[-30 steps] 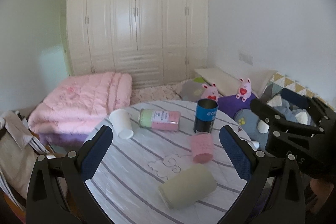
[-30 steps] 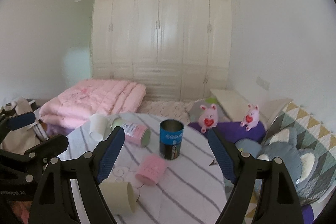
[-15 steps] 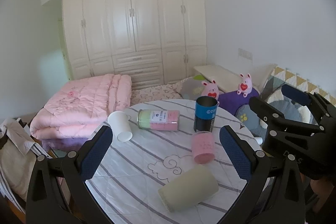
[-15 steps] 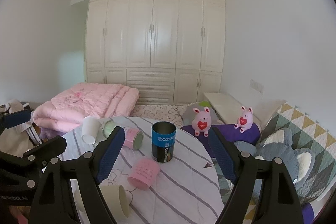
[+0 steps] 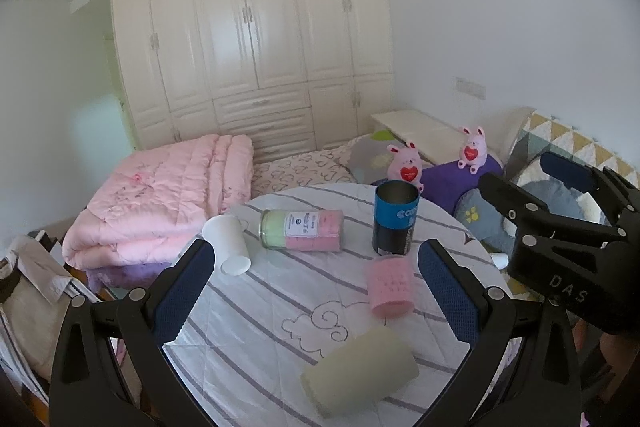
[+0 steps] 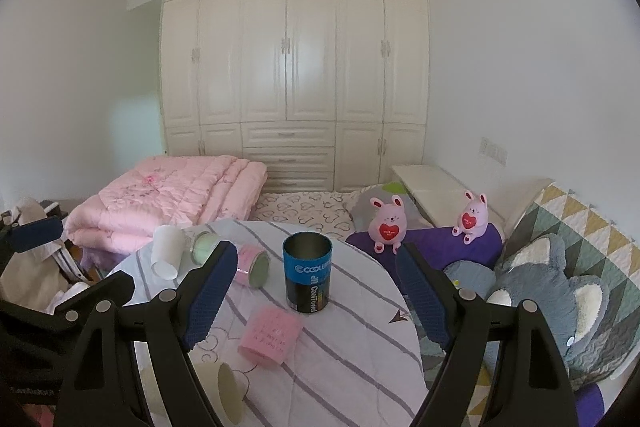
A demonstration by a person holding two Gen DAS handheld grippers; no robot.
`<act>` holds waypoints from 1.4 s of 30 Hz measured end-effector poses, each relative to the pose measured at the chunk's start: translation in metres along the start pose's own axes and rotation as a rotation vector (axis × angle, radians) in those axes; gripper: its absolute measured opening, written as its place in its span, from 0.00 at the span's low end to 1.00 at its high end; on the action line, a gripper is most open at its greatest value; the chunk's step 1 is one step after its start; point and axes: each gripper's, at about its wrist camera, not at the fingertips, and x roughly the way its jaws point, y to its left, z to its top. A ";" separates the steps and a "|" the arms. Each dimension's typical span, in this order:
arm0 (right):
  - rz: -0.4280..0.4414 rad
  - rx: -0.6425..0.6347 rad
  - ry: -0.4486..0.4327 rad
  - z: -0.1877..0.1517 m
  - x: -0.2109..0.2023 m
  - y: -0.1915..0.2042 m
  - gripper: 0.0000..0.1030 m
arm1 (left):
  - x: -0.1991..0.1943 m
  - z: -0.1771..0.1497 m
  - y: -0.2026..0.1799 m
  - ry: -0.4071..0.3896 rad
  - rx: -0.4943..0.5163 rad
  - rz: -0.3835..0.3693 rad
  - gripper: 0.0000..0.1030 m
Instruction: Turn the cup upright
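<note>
Cups lie tipped around the upright blue can (image 5: pixel 395 218), the pink cup (image 5: pixel 390 285) just before it, likely light and soft, best pinched mid-wall; both grippers (image 5: pixel 316 291) (image 6: pixel 312 299) gape wide, empty.

Your left gripper (image 5: pixel 316 287) and right gripper (image 6: pixel 312 287) both hang side by side, fingers spread wide, gripping nothing.

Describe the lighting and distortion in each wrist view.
Left wrist view: soft daylight, faint shadows, cream wardrobe bowed by fisheye, pale green cup lying on its side slightly soft. Right wrist view: the same even light, black corners, no glare on the upright blue metal can.
</note>
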 end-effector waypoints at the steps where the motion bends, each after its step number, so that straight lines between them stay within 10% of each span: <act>1: 0.002 0.008 0.000 0.002 0.002 -0.002 0.80 | 0.002 0.001 0.000 0.002 -0.002 0.001 1.00; 42: 0.029 0.026 0.039 0.012 0.040 -0.006 0.80 | 0.036 0.019 0.007 -0.003 -0.033 0.012 1.00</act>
